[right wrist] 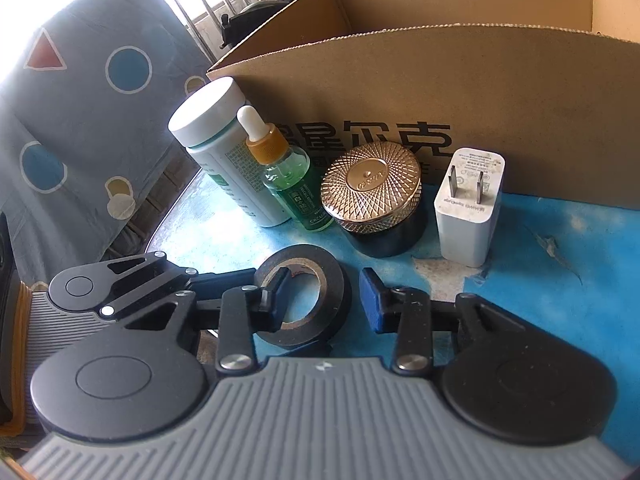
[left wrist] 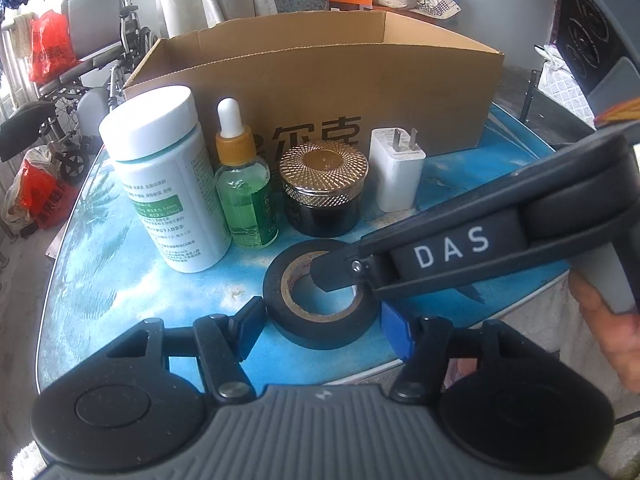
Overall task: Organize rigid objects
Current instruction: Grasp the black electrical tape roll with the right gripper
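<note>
A black tape roll (left wrist: 320,322) lies flat on the blue table (left wrist: 120,272), near its front edge. My left gripper (left wrist: 322,326) straddles the whole roll, and its pads touch the outer sides. My right gripper (right wrist: 324,300) reaches in from the right with one finger (right wrist: 278,300) down in the roll's hole and the blue pad (right wrist: 370,302) just outside the tape roll (right wrist: 336,280); a small gap shows, so it stands open. Behind stand a white bottle (left wrist: 160,176), a green dropper bottle (left wrist: 244,184), a gold-lidded jar (left wrist: 324,188) and a white charger (left wrist: 398,172).
An open cardboard box (left wrist: 320,80) stands right behind the row of objects. The table's rounded edge runs close on the left and front. A wheelchair (left wrist: 80,60) and red bags sit off the table to the left. A hand (left wrist: 612,320) holds the right gripper.
</note>
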{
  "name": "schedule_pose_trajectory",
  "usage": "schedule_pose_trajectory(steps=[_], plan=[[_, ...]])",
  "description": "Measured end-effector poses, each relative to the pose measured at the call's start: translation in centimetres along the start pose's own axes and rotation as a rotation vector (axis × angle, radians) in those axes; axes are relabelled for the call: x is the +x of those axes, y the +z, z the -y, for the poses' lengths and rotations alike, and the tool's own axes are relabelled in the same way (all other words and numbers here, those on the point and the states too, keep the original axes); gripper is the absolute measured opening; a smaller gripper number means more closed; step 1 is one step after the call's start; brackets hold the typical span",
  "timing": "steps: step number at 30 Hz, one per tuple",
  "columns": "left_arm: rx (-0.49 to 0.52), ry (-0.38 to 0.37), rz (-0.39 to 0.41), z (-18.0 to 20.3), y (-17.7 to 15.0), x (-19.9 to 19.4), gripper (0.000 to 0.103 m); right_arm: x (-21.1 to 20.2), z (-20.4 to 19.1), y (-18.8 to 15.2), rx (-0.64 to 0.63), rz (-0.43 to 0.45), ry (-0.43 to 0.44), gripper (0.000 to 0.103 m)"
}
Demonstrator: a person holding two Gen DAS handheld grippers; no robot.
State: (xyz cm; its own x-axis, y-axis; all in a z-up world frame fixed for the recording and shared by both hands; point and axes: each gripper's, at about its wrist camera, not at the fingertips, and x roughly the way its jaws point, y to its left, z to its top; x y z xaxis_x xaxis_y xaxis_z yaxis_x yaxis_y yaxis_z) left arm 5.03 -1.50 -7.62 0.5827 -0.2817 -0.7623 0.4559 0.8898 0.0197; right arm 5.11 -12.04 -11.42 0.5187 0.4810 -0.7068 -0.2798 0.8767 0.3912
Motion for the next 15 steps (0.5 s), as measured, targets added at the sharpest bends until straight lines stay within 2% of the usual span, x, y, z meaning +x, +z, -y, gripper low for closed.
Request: schedule_pose_trajectory(steps=[3, 15], plan=[[0.022, -0.018, -0.001, 1.0, 0.3, 0.2, 0.064, -0.5, 0.7, -0.6, 0.010, 0.005, -0.007, 0.032], [0.124, -0.110, -0.007, 5.6, 0.8, 0.9, 0.063, -3.7, 3.7, -3.4, 0.063, 0.044, -0.071, 0.033]])
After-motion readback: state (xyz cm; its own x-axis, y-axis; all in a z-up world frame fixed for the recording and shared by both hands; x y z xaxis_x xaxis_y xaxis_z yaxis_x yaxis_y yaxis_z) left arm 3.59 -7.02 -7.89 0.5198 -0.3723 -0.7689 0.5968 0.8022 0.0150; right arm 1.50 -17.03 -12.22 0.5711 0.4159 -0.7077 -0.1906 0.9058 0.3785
